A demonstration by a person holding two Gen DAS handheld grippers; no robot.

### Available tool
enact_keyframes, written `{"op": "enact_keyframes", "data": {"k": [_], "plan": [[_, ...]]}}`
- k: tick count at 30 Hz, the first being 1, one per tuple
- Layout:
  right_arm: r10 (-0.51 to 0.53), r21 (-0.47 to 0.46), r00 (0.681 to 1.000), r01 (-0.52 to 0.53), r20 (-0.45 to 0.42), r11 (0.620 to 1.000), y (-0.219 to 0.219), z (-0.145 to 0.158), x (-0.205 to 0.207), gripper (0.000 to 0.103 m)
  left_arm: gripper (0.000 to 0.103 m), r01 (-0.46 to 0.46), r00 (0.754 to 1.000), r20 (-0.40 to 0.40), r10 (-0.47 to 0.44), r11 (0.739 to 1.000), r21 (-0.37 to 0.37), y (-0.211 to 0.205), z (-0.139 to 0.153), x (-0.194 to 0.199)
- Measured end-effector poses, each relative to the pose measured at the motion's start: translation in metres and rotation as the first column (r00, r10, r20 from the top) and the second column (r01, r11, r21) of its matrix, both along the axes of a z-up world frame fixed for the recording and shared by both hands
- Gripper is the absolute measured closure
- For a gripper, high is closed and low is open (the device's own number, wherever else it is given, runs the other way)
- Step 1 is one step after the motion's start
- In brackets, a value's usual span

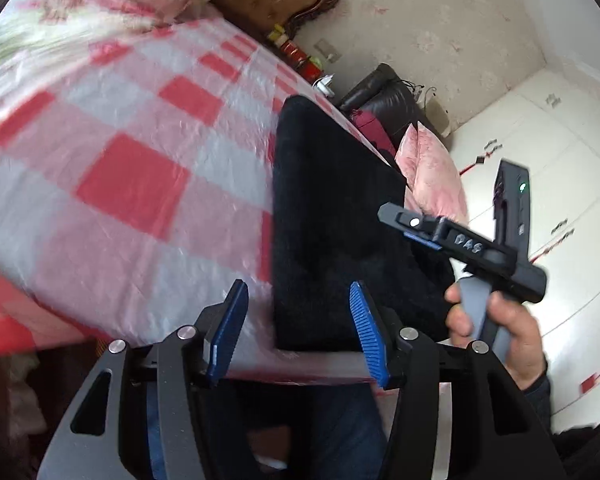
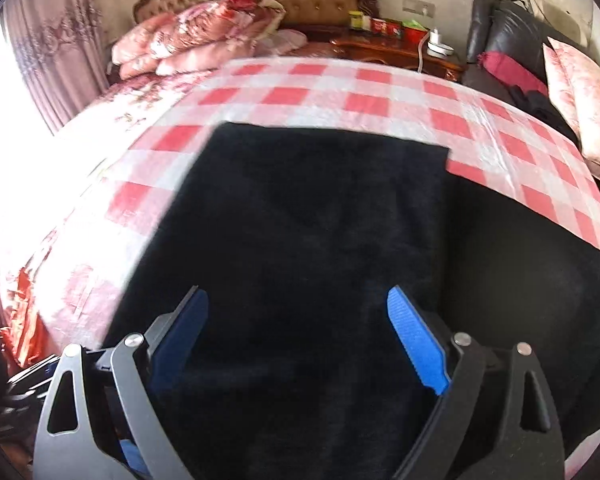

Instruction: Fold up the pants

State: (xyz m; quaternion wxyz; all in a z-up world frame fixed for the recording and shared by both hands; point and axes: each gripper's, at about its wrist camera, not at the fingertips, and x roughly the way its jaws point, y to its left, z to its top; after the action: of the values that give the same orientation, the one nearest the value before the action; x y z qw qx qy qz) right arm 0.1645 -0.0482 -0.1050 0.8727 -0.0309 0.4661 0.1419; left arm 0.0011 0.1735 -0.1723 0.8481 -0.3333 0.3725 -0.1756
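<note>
Directly ahead of the right gripper (image 2: 298, 340) lie the black pants (image 2: 320, 220), long axis running away; both grippers' fingers spread, empty; left gripper (image 1: 298, 328) sits off their edge.

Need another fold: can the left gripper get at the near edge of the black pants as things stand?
Probably yes: the left gripper is open, the black pants lie flat on the checked bedspread just ahead, nothing between them.

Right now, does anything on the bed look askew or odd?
Nothing stands out. The black pants lie folded flat on the checked bed, edges fairly straight. Both grippers are open and hold nothing.
</note>
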Motion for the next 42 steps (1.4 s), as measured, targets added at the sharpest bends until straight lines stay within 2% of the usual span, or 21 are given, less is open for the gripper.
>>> {"op": "enact_keyframes", "data": {"k": [2,4,6,8,9,10,12,16,17,18,20,23,25,27,29,32,36,38,40,41,42], "plan": [[-0.009,-0.001,1.000,0.009,-0.027,1.000,-0.007,-0.009,0.002,0.012,0.059,-0.015,1.000,-0.026,0.015,1.000,-0.027,-0.005,-0.002,-0.002],[-0.007,0.009,0.999,0.007,-0.041,1.000,-0.011,-0.015,0.003,0.011,0.064,-0.064,0.995,-0.083,0.050,0.983,-0.171,0.000,-0.013,-0.004],[0.008,-0.003,0.999,-0.008,-0.031,1.000,-0.011,-0.020,-0.001,0.011,0.066,-0.112,0.989,-0.125,0.075,0.939,-0.324,0.004,-0.028,-0.005],[0.026,-0.041,1.000,-0.027,-0.012,0.999,-0.007,-0.023,-0.005,0.011,0.066,-0.123,0.987,-0.143,0.068,0.897,-0.425,0.003,-0.038,-0.006],[0.035,-0.058,0.999,-0.035,-0.001,0.998,-0.005,-0.025,-0.006,0.010,0.066,-0.132,0.986,-0.159,0.060,0.860,-0.493,0.002,-0.046,-0.006],[0.042,-0.064,0.999,-0.041,0.005,0.997,-0.004,-0.026,-0.007,0.010,0.066,-0.146,0.983,-0.170,0.064,0.837,-0.527,0.000,-0.050,-0.006],[0.046,-0.065,0.999,-0.045,0.015,0.997,-0.004,-0.027,-0.008,0.009,0.066,-0.159,0.983,-0.164,0.087,0.853,-0.498,-0.004,-0.046,-0.005],[0.053,-0.053,0.999,-0.053,-0.002,0.997,-0.006,-0.025,-0.007,0.009,0.067,-0.177,0.980,-0.149,0.128,0.905,-0.388,-0.013,-0.033,-0.002],[0.055,-0.057,0.998,-0.056,-0.011,0.997,-0.005,-0.024,-0.006,0.010,0.085,-0.180,0.980,-0.146,0.138,0.923,-0.341,-0.016,-0.031,-0.001],[0.052,-0.059,0.998,-0.054,-0.029,0.997,-0.005,-0.022,-0.004,0.011,0.090,-0.171,0.981,-0.139,0.132,0.931,-0.322,-0.013,-0.028,0.002],[0.026,-0.026,0.997,-0.028,-0.069,0.999,-0.005,-0.010,0.004,0.011,0.092,-0.162,0.984,-0.124,0.129,0.939,-0.305,-0.012,-0.026,0.002],[0.041,-0.033,0.998,-0.043,-0.042,0.999,0.010,0.019,0.020,0.011,0.093,-0.156,0.985,-0.109,0.131,0.949,-0.275,-0.012,-0.021,0.002],[0.063,-0.026,0.996,-0.065,-0.064,0.998,0.033,0.037,0.040,0.011,0.094,-0.147,0.988,-0.077,0.134,0.969,-0.199,-0.018,-0.011,0.001],[0.072,-0.026,0.994,-0.074,-0.086,0.997,0.052,0.041,0.059,0.011,0.095,-0.138,0.990,-0.043,0.133,0.981,-0.139,-0.025,-0.002,-0.003],[0.058,-0.092,0.993,-0.068,-0.108,0.993,0.079,0.037,0.084,0.011,0.095,-0.122,0.992,0.003,0.123,0.991,-0.047,-0.035,0.012,-0.004],[0.073,-0.166,0.986,-0.098,-0.151,0.981,0.120,0.020,0.108,0.012,0.095,-0.105,0.993,0.069,0.100,0.992,0.071,-0.047,0.030,-0.009],[0.083,-0.293,0.983,-0.129,-0.164,0.947,0.151,0.001,0.119,0.014,0.096,-0.094,0.991,0.113,0.078,0.985,0.146,-0.056,0.041,-0.010],[0.082,-0.360,0.980,-0.143,-0.181,0.922,0.161,-0.012,0.123,0.020,0.096,-0.087,0.989,0.135,0.063,0.980,0.180,-0.059,0.046,-0.012],[0.090,-0.384,0.981,-0.150,-0.169,0.911,0.165,-0.016,0.125,0.033,0.096,-0.081,0.987,0.152,0.050,0.975,0.205,-0.062,0.052,-0.016],[0.090,-0.384,0.982,-0.147,-0.164,0.912,0.164,-0.016,0.127,0.050,0.096,-0.076,0.985,0.166,0.040,0.973,0.216,-0.063,0.055,-0.017],[0.084,-0.373,0.983,-0.141,-0.166,0.917,0.162,-0.015,0.129,0.056,0.097,-0.074,0.984,0.174,0.034,0.971,0.228,-0.064,0.057,-0.017]]}}
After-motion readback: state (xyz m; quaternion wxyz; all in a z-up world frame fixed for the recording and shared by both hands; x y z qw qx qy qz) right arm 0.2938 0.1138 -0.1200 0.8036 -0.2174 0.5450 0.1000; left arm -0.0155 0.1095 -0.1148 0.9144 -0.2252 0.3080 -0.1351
